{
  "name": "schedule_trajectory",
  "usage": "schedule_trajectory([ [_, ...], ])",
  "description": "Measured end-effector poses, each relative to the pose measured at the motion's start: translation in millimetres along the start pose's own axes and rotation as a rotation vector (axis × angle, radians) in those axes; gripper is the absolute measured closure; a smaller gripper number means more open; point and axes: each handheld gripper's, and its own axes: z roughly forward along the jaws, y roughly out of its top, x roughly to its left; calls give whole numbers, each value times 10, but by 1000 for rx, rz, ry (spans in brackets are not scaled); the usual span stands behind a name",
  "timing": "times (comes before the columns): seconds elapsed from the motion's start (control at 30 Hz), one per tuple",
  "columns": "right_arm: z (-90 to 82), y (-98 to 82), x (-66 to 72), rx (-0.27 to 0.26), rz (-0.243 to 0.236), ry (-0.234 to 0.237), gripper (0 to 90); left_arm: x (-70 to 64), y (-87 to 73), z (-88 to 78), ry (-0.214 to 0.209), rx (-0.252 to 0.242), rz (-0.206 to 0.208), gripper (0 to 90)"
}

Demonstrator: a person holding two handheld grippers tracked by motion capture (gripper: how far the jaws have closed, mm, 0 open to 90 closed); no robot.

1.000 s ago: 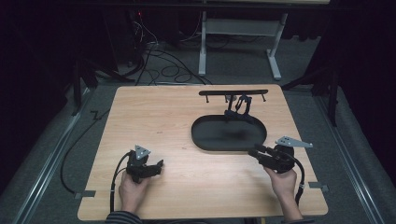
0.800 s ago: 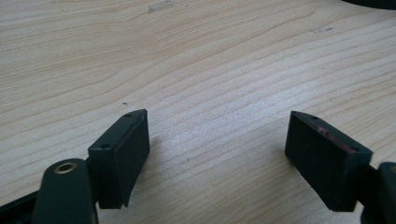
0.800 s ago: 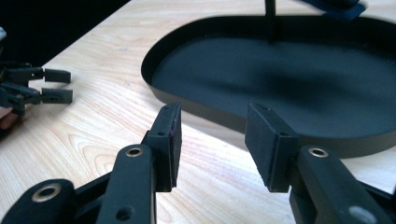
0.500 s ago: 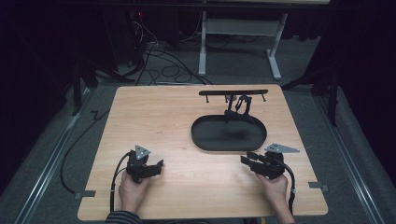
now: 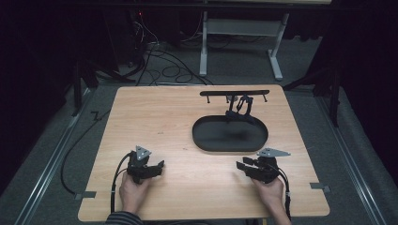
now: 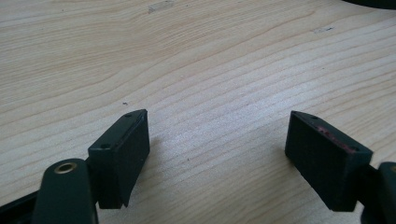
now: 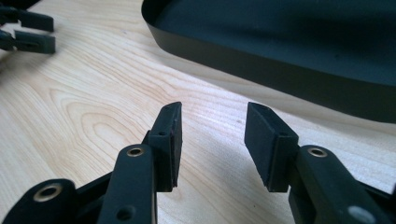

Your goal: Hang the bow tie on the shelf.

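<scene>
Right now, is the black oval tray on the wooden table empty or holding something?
Empty: the black oval tray shows only its bare dark floor.

A lab or recording studio — a pale wooden surface [image 5: 155,117] stands on grey carpet [image 5: 47,154] ringed by black curtains [image 5: 42,42], with loose black cables [image 5: 159,61] and a white metal desk frame [image 5: 239,28] beyond its far edge — all equipment, nothing homely.

Left gripper [image 6: 217,154] sits low over the wooden table [image 6: 196,60], its two black jaws wide apart with bare wood grain between them. Nothing is held. A sliver of a dark object [image 6: 373,3] shows at the top right edge, too little to identify.
</scene>
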Motion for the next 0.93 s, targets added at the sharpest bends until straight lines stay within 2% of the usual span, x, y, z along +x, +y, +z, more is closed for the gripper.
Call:
schedule_trajectory([
  [0.13,51,-28,12,22,-20,-19,582,0,0,0,0,0,0,223],
  [0.2,88,-47,34,42,-48,-56,573,0,0,0,0,0,0,223],
  [0.3,114,-56,57,59,-71,-80,560,0,0,0,0,0,0,223],
  [0.5,131,-55,77,57,-97,-103,530,0,0,0,0,0,0,223],
  [0.57,150,-50,113,66,-133,-128,504,0,0,0,0,0,0,223],
  [0.63,156,-49,123,68,-144,-135,495,0,0,0,0,0,0,223],
  [0.67,164,-48,136,73,-164,-141,483,-1,0,0,0,0,0,223],
  [0.7,184,-50,178,84,-207,-163,460,0,0,0,0,0,0,223],
  [0.93,189,-50,188,88,-216,-157,442,-1,-1,1,1,-1,0,223],
])
